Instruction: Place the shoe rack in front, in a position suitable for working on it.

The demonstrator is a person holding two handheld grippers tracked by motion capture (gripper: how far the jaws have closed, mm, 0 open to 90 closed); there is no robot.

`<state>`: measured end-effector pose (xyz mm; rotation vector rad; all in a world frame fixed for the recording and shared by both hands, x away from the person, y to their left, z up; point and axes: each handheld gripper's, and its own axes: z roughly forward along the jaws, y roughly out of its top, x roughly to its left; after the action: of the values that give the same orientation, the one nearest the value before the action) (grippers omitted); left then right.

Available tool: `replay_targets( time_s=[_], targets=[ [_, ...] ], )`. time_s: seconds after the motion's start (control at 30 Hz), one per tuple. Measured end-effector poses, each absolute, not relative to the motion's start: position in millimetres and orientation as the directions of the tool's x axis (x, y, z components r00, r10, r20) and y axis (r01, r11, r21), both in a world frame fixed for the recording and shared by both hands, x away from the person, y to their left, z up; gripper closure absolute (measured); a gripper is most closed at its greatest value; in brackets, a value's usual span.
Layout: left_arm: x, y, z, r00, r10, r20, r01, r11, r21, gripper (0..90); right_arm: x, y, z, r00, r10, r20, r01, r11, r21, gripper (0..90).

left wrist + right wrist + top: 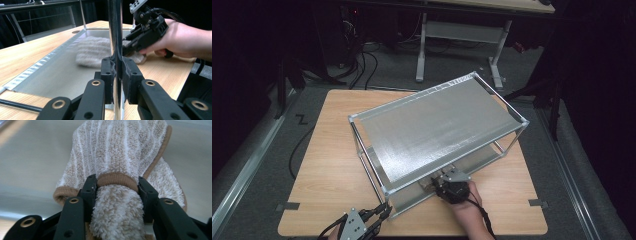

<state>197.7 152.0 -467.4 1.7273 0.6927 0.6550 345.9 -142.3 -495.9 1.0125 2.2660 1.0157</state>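
Here I have the two-tier metal rack [437, 127] standing on the table [327, 170], my left gripper [117, 72] clenched on its near corner post [115, 37]. My right gripper [117, 192] grasps the bunched striped towel [120, 152] on the lower shelf [57, 72]. I should keep the post steady and wipe with flat, even strokes, clear of the frame.

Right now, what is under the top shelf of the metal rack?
Under the grey metal rack's top shelf, a beige striped terry towel lies on the lower shelf, clamped in the right tool. From above, the top shelf covers most of it.
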Motion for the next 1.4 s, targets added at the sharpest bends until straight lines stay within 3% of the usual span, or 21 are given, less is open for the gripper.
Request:
replay_targets(
  time_s=[0.67,0.8,1.4],
  targets=[
    [198,152,-467,0.672,0.738,0.053,0.143,-0.2,0.969,80.3,402,-234,-496,-0.401,0.909,-0.112,0.53,0.33,0.781,58.2],
    [197,152,-467,0.67,0.74,0.054,0.142,-0.199,0.97,80.2,405,-254,-497,-0.343,0.935,-0.085,0.539,0.27,0.798,58.2],
    [194,154,-467,0.664,0.745,0.061,0.141,-0.205,0.969,80.2,407,-286,-495,-0.153,0.976,-0.157,0.544,0.216,0.811,58.7]
  ],
)
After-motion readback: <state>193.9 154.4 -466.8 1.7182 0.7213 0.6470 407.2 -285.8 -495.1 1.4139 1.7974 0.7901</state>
